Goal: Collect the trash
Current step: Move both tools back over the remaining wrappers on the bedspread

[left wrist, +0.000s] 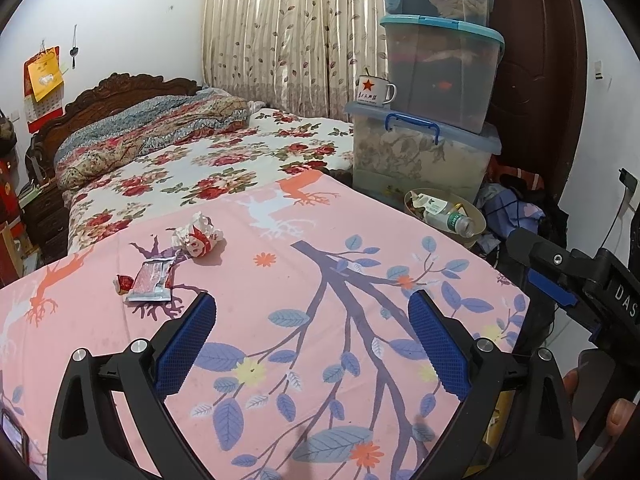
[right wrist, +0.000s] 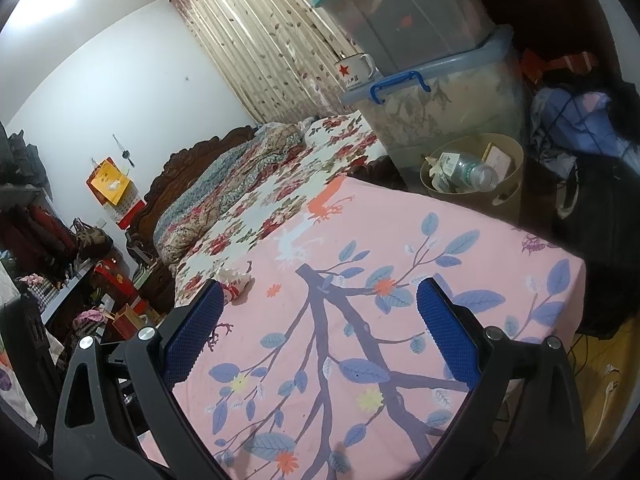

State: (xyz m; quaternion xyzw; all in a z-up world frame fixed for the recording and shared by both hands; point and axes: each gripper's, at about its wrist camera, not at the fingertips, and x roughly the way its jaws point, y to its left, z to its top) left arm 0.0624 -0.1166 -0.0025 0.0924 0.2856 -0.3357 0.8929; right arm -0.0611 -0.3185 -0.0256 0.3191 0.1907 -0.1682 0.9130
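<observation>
left gripper [left wrist: 310, 312] spread, aimed toward wrapper [left wrist: 150, 280] | right gripper [right wrist: 320, 300] spread, empty | bin [right wrist: 508, 184] kept beside cloth [left wrist: 320, 240] for drops

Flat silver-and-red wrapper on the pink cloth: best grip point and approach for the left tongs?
Probably its near short edge. The wrapper lies flat on the pink cloth, long axis running away from the open left tongs, a small red scrap at its left. Come from above, tilted low, one finger sliding under that edge to pinch. The crumpled wad beyond lies apart.
</observation>
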